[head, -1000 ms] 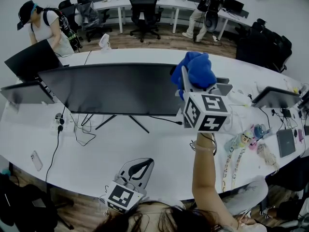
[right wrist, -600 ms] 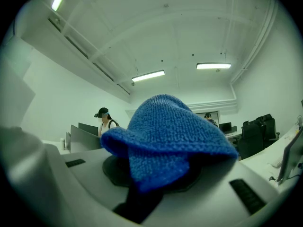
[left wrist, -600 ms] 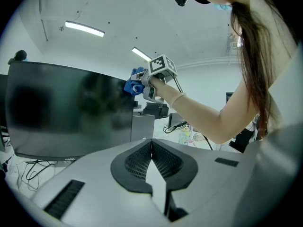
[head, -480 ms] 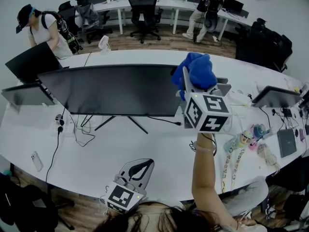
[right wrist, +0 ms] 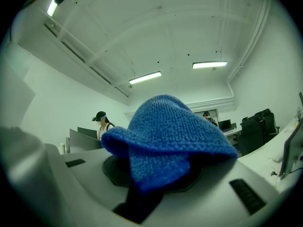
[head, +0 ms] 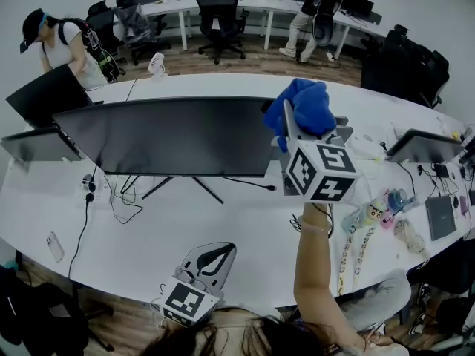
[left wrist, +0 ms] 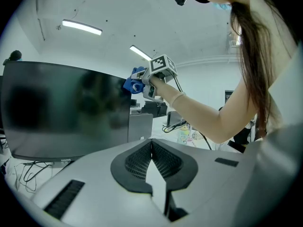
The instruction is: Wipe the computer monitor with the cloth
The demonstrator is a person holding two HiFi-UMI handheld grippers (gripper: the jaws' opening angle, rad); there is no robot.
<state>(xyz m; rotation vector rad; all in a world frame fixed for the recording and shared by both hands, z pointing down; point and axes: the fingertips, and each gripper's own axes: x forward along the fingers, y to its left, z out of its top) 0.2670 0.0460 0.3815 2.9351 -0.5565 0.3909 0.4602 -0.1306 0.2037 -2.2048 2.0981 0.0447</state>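
The wide black computer monitor (head: 171, 136) stands on its legs on the white table (head: 245, 221), its dark screen facing me. My right gripper (head: 291, 124) is raised by the monitor's right end and is shut on a bunched blue cloth (head: 302, 108); its marker cube (head: 319, 170) faces the head camera. In the right gripper view the cloth (right wrist: 165, 136) drapes over the jaws and hides their tips. My left gripper (head: 206, 262) is low at the table's near edge, shut and empty. From the left gripper view (left wrist: 151, 148) I see the monitor (left wrist: 61, 108) and the cloth (left wrist: 134, 82) at its right edge.
Two more dark screens (head: 44, 95) (head: 35, 145) stand at the left, with cables (head: 111, 195) and a phone (head: 55, 246) near them. A laptop (head: 423, 148), lanyards and small toys (head: 375, 217) lie at the right. People and office chairs (head: 221, 17) are beyond the table.
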